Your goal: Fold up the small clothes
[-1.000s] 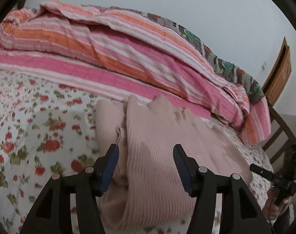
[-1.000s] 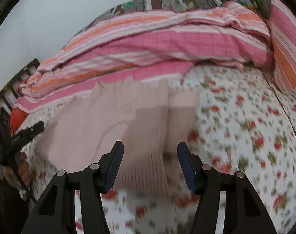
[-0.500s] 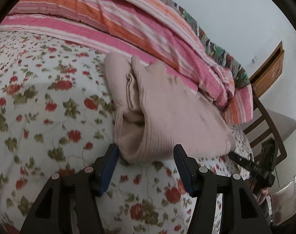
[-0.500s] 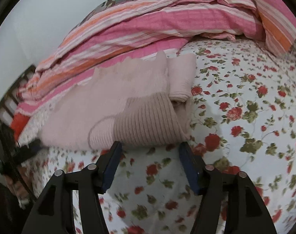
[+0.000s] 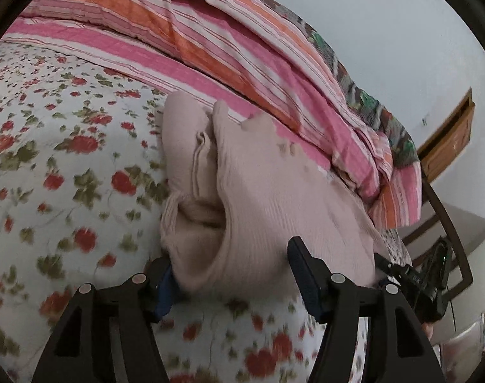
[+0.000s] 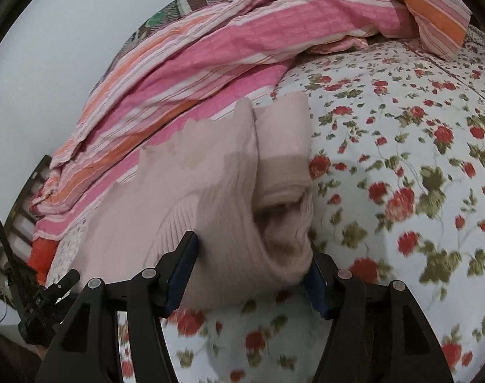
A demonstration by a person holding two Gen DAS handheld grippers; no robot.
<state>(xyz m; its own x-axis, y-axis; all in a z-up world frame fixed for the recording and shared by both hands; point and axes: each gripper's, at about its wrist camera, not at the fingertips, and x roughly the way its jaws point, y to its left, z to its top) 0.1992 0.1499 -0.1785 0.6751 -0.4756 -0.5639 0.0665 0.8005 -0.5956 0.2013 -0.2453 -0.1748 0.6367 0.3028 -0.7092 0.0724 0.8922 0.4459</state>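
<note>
A pale pink ribbed sweater (image 5: 274, 198) lies folded on the floral bedsheet (image 5: 66, 159), its thick rolled hem toward me. My left gripper (image 5: 231, 258) is low at the hem's left corner. Its jaws are opening, the hem lies between them, and the left finger is half hidden behind the cloth. In the right wrist view the same sweater (image 6: 194, 191) fills the middle. My right gripper (image 6: 253, 249) straddles the hem's right corner with its jaws apart, and the cloth bulges between them without being pinched.
A pink and orange striped blanket (image 5: 210, 48) is heaped along the far side of the bed, just behind the sweater. Floral sheet (image 6: 402, 159) spreads to the right. A dark bed frame rail (image 5: 450, 223) and a wooden panel (image 5: 450, 140) stand at the right.
Both grippers have dropped toward the bed and closed in on the sweater's near hem. The hem lay ahead of the fingertips before and now sits between both pairs of jaws.
</note>
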